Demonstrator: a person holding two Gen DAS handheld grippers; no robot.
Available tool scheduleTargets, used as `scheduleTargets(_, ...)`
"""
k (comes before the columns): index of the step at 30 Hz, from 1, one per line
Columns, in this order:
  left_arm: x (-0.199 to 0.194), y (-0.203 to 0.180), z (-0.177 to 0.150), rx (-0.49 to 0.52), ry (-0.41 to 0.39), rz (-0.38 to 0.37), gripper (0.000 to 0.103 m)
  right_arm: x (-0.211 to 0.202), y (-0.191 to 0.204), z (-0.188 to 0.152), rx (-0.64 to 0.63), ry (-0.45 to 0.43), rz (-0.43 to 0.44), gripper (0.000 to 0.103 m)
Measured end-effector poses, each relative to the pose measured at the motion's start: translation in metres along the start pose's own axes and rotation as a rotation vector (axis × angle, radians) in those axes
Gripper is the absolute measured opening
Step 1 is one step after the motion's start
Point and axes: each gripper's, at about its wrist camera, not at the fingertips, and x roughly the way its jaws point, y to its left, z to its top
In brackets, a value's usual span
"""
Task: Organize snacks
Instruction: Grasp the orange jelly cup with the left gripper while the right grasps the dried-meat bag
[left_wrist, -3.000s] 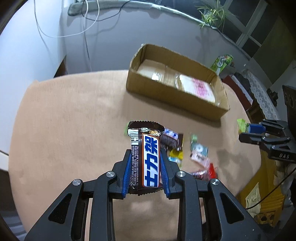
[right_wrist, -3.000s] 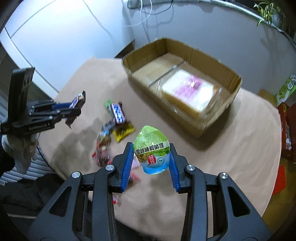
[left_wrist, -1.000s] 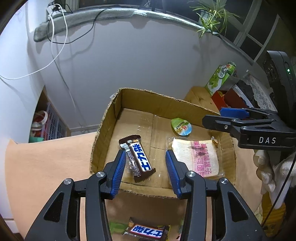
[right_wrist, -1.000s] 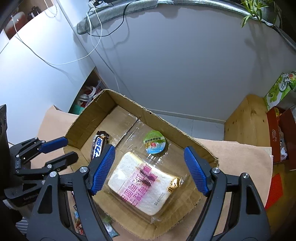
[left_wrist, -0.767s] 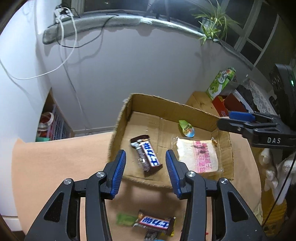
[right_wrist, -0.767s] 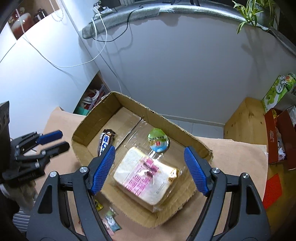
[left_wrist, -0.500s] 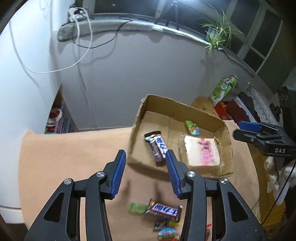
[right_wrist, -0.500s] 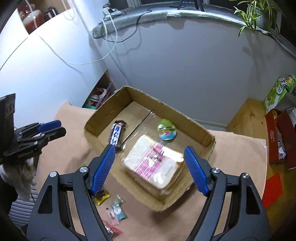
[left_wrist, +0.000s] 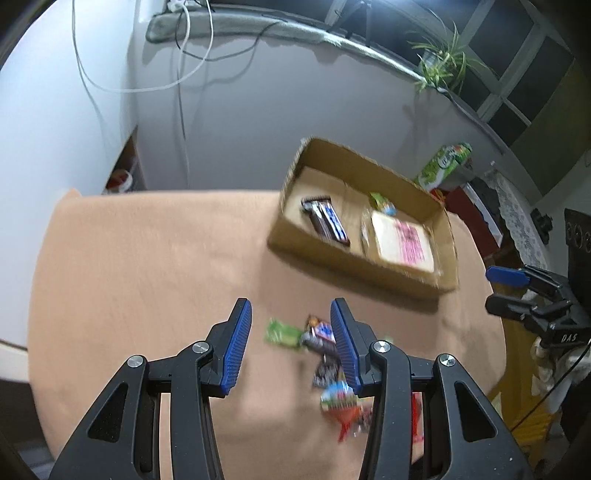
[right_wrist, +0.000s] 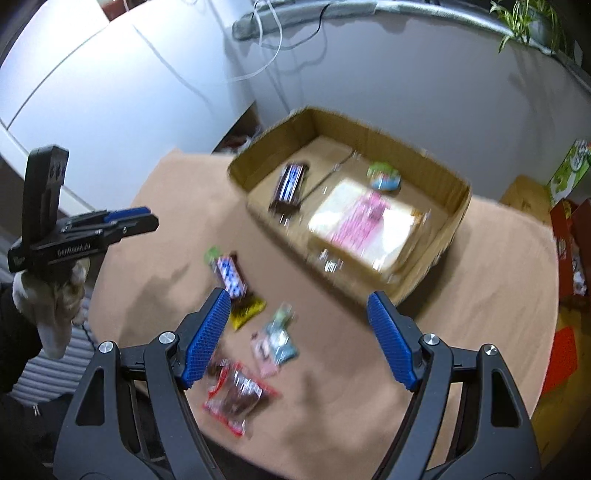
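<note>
A cardboard box (left_wrist: 448, 236) (right_wrist: 458, 206) stands at the far side of the tan table. In it lie a chocolate bar (left_wrist: 327, 219) (right_wrist: 290, 184), a wrapped slice of bread (left_wrist: 400, 242) (right_wrist: 360, 221) and a green jelly cup (left_wrist: 382, 201) (right_wrist: 384, 177). Several loose snacks lie on the table in front of the box: a second chocolate bar (right_wrist: 231, 277) (left_wrist: 319, 332), a green sachet (left_wrist: 282, 332), a yellow packet (right_wrist: 247, 308), a red packet (right_wrist: 238, 397). My left gripper (left_wrist: 291, 341) is open and empty above them. My right gripper (right_wrist: 299, 338) is wide open and empty.
The table (left_wrist: 147, 258) has a rounded edge, with a grey wall behind it. A green carton (left_wrist: 445, 164) and red boxes (right_wrist: 569, 236) sit off the table's right side. Cables (left_wrist: 181, 74) hang down the wall.
Both grippers let go of their snacks in the box, the chocolate bar from the left and the jelly cup from the right. They have pulled back and now hang over the loose snacks.
</note>
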Motion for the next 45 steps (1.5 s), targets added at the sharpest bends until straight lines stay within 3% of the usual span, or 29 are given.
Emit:
scheduleTargets(9, 0.014, -0.008, -0.046, -0.044, 0.108, -0.066, 0.043, 0.024, 0.013, -0.05, 0.061, 0.096, 0.039, 0.08)
scheduleTargets(13, 0.022, -0.013, -0.058, -0.065, 0.146, -0.094, 0.043, 0.036, 0.01, -0.069, 0.159, 0.142, 0.07, 0.08)
scheduleTargets(19, 0.033, -0.023, -0.068, -0.054, 0.189, -0.115, 0.043, 0.044, 0.019, -0.087, 0.2, 0.171, 0.12, 0.078)
scheduleTargets(22, 0.039, -0.024, -0.07, -0.053, 0.202, -0.112, 0.043, 0.05, 0.022, -0.091, 0.218, 0.194, 0.121, 0.065)
scheduleTargets(24, 0.043, -0.023, -0.071, -0.068, 0.213, -0.114, 0.043, 0.055, 0.021, -0.094, 0.25, 0.208, 0.133, 0.062)
scheduleTargets(28, 0.049, -0.022, -0.073, -0.088, 0.228, -0.122, 0.043, 0.064, 0.019, -0.096, 0.282, 0.225, 0.146, 0.062)
scheduleTargets(39, 0.067, -0.024, -0.079, -0.06, 0.261, -0.065, 0.043, 0.084, 0.041, -0.093, 0.223, 0.265, 0.115, 0.062)
scheduleTargets(45, 0.067, -0.017, -0.079, -0.076, 0.247, -0.069, 0.04, 0.088, 0.042, -0.096, 0.209, 0.28, 0.092, 0.05)
